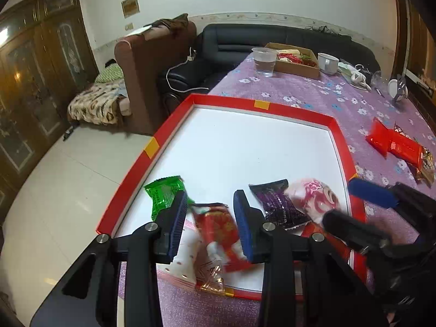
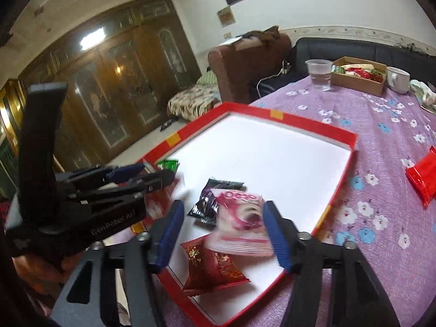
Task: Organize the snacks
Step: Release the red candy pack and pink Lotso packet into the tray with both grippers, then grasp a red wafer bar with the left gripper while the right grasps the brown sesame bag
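- My left fingers (image 1: 211, 224) are standing spread over the near part of the red-rimmed tray (image 1: 163, 136), with a red snack packet (image 1: 218, 234) lying on the tray floor between them; I cannot tell whether either pad is touching it.
- A green packet (image 1: 163, 194) is lying just beyond my left-hand pad, close to the tray's left rim.
- A white packet with red dots (image 1: 182, 264) is sitting at the tray's near edge, partly overhanging the rim.
- My right fingers (image 2: 223, 234) are also standing spread, and the pink-and-white packet (image 2: 241, 222) is lying between them, looking blurred; its right edge is right against my right-hand pad, but I cannot tell if it is being gripped.
- A dark purple packet (image 2: 209, 200) is lying partly under the pink one, toward the tray's middle.
- Another red packet (image 2: 212, 268) is lying near the tray's near rim, just below the pink one.
- Well apart from the tray, near the bench's (image 1: 313, 92) right edge, a small heap of red packets (image 1: 392, 141) is resting on the purple flowered cloth.
- At the bench's far edge a plastic cup (image 1: 263, 61), a cardboard box of snacks (image 1: 295, 60) and a white mug (image 1: 327, 62) are standing in a row.
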`<state>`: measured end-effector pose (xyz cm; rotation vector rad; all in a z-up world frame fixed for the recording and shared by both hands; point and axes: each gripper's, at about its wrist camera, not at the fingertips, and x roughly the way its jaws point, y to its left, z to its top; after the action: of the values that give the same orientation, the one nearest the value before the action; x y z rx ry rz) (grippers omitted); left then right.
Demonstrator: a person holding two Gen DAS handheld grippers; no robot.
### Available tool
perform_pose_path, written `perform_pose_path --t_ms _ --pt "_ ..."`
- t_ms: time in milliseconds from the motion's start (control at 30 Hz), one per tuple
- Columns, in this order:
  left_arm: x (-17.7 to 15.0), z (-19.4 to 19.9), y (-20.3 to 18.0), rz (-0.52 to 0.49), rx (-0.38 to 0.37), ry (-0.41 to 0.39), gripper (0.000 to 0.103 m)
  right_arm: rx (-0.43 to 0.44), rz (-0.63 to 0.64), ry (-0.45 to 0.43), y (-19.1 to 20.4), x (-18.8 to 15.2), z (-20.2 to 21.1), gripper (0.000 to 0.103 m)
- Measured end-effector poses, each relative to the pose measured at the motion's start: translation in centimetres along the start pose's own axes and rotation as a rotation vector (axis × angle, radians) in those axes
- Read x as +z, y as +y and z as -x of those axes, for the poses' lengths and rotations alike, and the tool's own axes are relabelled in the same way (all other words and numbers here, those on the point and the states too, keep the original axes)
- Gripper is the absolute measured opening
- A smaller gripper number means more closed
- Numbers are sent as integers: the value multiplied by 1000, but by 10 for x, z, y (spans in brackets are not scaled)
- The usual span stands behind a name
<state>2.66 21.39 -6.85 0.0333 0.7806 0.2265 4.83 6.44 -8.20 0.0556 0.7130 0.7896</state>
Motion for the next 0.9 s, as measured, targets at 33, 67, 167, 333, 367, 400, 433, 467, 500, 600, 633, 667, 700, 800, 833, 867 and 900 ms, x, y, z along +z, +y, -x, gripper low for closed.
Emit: perform_pose_path --t_ms 33,67,167,333,367,400,433,467,500,600,633,667,700,800,833,867,900 --pt "0 2 -1 -6 8 -7 33 -3 -6 -10 -2 1 2 66" --pt "1 4 -3 -13 17 -16 34 -9 -15 -20 -5 2 4 66" --pt "2 9 -4 -21 25 -33 34 -28 -33 -28 -13 1 11 66" --pt "6 15 -8 -22 45 -57 36 -47 -71 -40 -28 -1 23 66" --pt "6 17 -10 -25 46 -62 37 -54 -74 -43 -31 -1 26 66" --pt "7 19 -12 -28 43 -67 40 -60 -76 -46 -34 -1 29 66" --pt "8 20 -14 -32 42 -72 42 -67 -79 -51 -36 -1 32 66" --pt "9 22 -18 -37 42 -77 43 -72 -83 -56 -39 -1 35 66" --pt "11 23 -21 -45 43 -84 43 -78 -87 -60 -43 -1 39 66" --pt "14 27 -33 -70 40 -102 43 -109 -104 -75 -56 -2 51 66" --pt "16 28 -37 -77 39 -106 43 -122 -115 -81 -63 -2 56 66" --pt "18 29 -41 -84 35 -110 43 -134 -122 -87 -68 -1 61 66" --pt "20 30 -46 -91 31 -115 43 -153 -131 -94 -75 -1 67 66" --pt "27 34 -65 -118 10 -136 55 -229 -142 -112 -97 -2 89 67" --pt "29 36 -72 -131 -4 -144 58 -258 -147 -118 -104 -3 98 67" --pt "31 37 -84 -153 -27 -153 58 -292 -157 -121 -114 -5 107 67" --pt "32 38 -92 -169 -45 -156 59 -328 -172 -123 -125 -7 117 67"
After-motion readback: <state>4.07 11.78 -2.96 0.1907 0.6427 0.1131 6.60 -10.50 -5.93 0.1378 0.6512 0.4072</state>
